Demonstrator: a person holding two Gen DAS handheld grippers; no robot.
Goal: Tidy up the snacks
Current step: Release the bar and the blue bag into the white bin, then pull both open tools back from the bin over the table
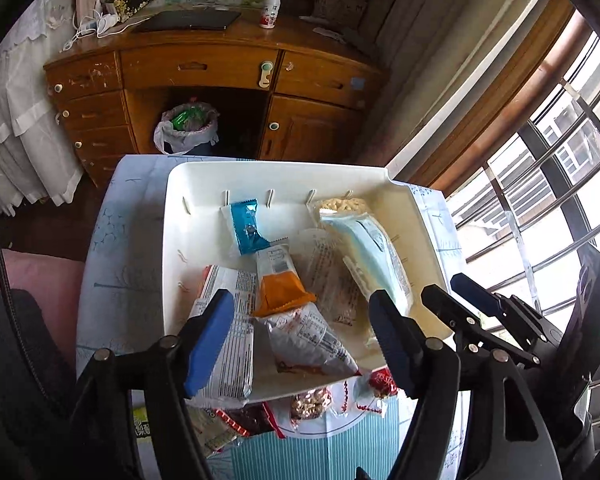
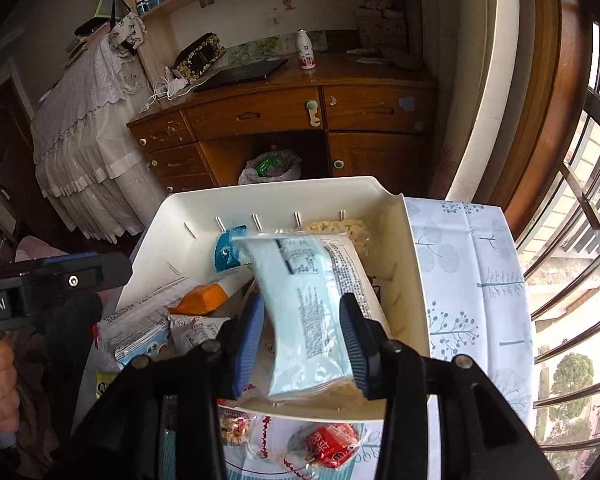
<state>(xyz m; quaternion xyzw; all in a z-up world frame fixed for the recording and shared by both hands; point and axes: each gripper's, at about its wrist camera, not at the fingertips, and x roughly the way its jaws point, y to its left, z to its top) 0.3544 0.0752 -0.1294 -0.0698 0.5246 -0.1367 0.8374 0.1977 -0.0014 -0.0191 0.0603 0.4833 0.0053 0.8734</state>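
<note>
Left gripper hanging wide above white bin; right gripper loosening astride pale-blue packet inside it; packet risking sliding over near rim onto tabletop snacks

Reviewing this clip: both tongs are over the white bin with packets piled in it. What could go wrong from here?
1. The light blue packet lies tilted between the right tongs; it may catch as they withdraw.
2. The white striped packet overhangs the white bin's near edge and could slide out.
3. Loose snacks on the table could be swept off.
</note>
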